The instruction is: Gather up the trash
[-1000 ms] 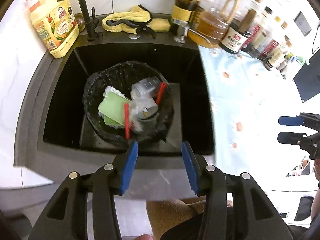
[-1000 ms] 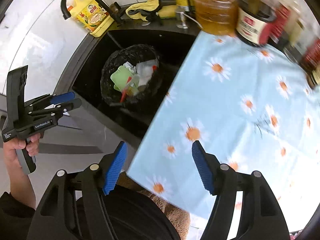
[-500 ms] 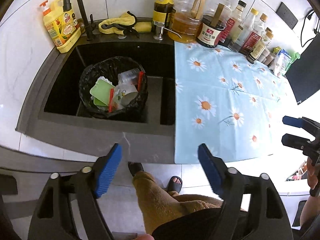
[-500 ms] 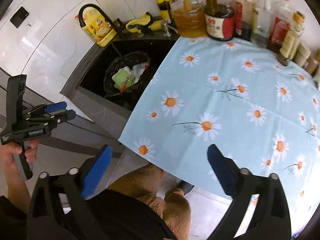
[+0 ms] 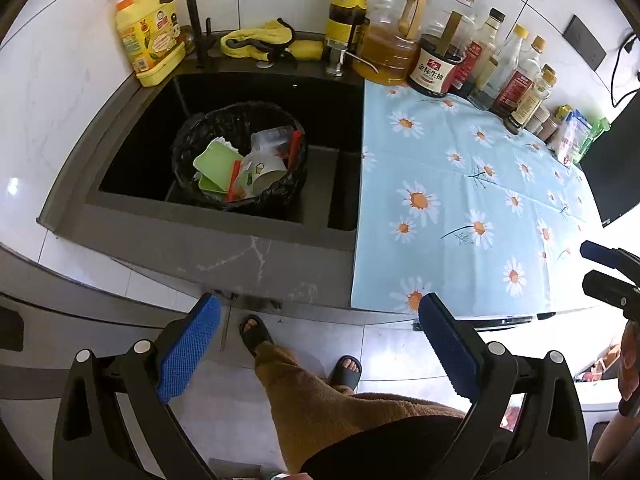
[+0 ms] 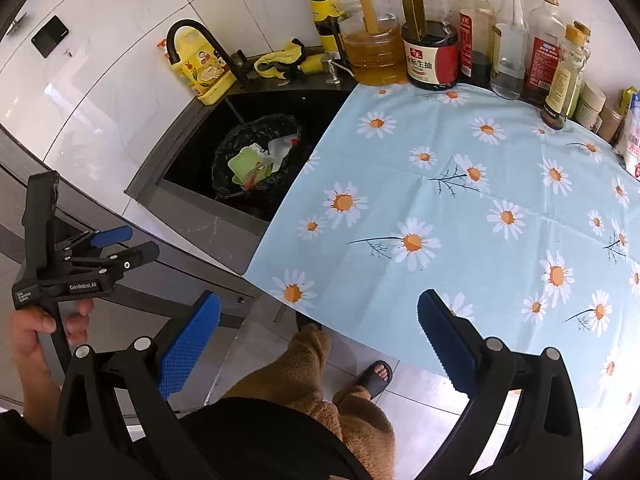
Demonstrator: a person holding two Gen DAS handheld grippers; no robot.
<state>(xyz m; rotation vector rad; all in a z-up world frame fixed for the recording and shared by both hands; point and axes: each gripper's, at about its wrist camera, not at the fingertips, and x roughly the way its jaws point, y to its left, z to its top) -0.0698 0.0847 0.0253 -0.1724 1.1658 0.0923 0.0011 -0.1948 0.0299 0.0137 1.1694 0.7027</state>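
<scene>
A bin lined with a black bag [image 5: 188, 148] stands in the dark sink [image 5: 132, 160]. It holds trash: a green tray [image 5: 214, 166], a paper cup [image 5: 264, 174], clear plastic [image 5: 272, 138] and red straws [image 5: 295, 146]. The bin also shows in the right wrist view [image 6: 224, 156]. My left gripper [image 5: 320, 340] is open and empty, held back from the counter above the floor. My right gripper [image 6: 318, 338] is open and empty, held off the front edge of the daisy cloth [image 6: 460, 208].
A black tap [image 5: 180, 0], a yellow detergent bottle [image 5: 146, 36] and a yellow cloth [image 5: 260, 40] sit behind the sink. Several sauce and oil bottles [image 6: 432, 56] line the wall behind the daisy cloth [image 5: 460, 200]. The person's legs and sandals [image 5: 256, 334] are below.
Both grippers have pulled back and up from the sink and counter, so more of the kitchen and floor shows. Both have opened wider. The trash in the bin has not moved.
</scene>
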